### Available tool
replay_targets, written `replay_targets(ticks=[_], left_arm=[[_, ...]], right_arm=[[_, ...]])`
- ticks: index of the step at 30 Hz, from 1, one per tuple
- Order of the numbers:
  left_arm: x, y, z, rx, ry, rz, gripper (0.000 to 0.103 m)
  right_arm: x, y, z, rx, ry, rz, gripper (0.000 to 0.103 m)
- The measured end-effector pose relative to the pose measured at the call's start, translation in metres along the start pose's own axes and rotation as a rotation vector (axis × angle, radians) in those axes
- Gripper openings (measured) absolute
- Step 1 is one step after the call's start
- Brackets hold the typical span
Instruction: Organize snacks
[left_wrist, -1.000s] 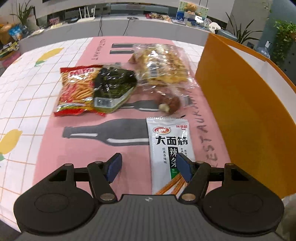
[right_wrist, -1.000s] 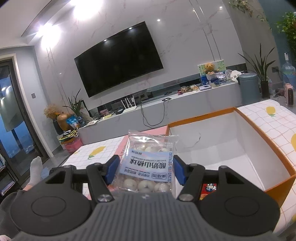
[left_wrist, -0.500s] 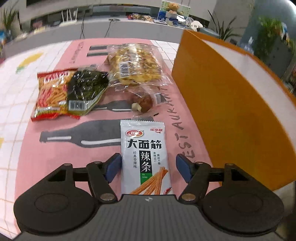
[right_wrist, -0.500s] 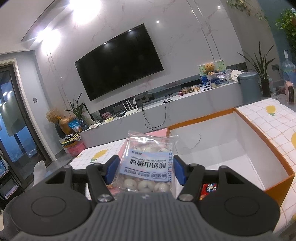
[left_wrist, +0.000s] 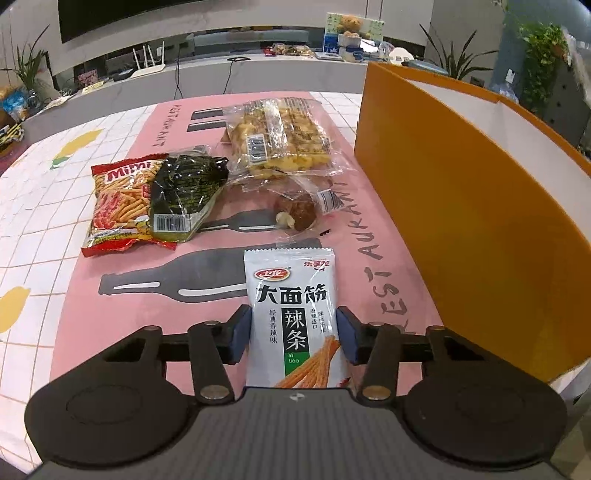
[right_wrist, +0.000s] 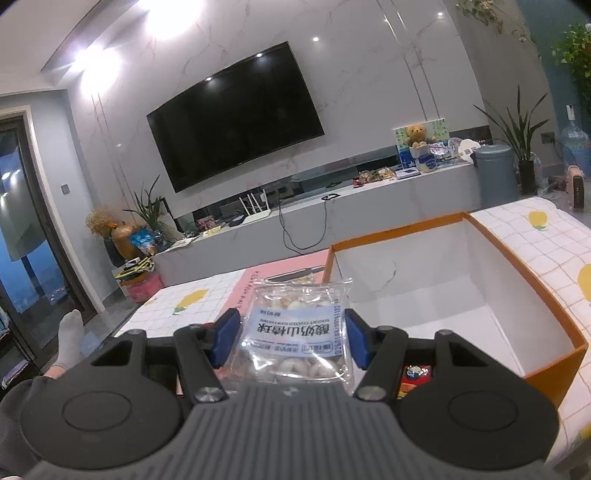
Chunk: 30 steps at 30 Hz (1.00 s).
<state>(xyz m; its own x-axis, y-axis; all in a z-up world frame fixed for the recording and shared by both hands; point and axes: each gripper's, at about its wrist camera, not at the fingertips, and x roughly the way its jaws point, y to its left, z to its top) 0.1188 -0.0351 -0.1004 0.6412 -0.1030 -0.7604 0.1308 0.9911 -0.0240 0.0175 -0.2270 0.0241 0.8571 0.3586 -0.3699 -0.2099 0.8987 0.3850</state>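
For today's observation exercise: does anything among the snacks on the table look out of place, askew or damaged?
Only mildly. The dark green packet lies askew across the red Mimi bag, overlapping it, and the clear bag of yellow snacks partly covers the small brown wrapped snack. Nothing looks spilled or torn.

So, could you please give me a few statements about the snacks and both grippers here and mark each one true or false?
1. The left gripper has the white packet between its fingers. True.
2. The right gripper is empty. False: it holds a clear bag of white balls.
3. The orange box is packed full. False: its white floor is mostly bare.
4. A dark green packet lies partly on the red packet. True.
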Motion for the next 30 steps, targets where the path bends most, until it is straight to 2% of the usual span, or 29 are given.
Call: replay_targets(ticks=[4,9,12,15,20,23,30], left_arm=[[-0.021,-0.005,0.002,0.038,-0.100,0.005,0.055],[-0.050,0.003,0.014,-0.063,-0.162,-0.048,0.055],[-0.068,0.003,0.021,-0.090,-0.203,-0.077,0.055],[-0.084,0.000,0.027,-0.101,-0.237,-0.120,0.055],[-0.095,-0.006,0.036,-0.119,-0.235,-0.201,0.055],[-0.096,-0.010,0.040,-0.115,-0.224,-0.259,0.055],[-0.079,-0.011,0.045,-0.134,-0.196,-0.312,0.055]], right_arm=[[-0.004,-0.003,0.003,0.000,-0.013,-0.006,0.059],[-0.014,-0.008,0.009,-0.007,-0.046,-0.030,0.059],[-0.019,-0.016,0.014,-0.007,-0.050,-0.053,0.059],[-0.019,-0.026,0.021,-0.021,-0.011,-0.077,0.059],[-0.013,-0.047,0.029,-0.038,0.025,-0.121,0.059],[0.003,-0.056,0.033,-0.074,0.077,-0.157,0.059],[0.047,-0.080,0.033,-0.149,0.230,-0.227,0.059]])
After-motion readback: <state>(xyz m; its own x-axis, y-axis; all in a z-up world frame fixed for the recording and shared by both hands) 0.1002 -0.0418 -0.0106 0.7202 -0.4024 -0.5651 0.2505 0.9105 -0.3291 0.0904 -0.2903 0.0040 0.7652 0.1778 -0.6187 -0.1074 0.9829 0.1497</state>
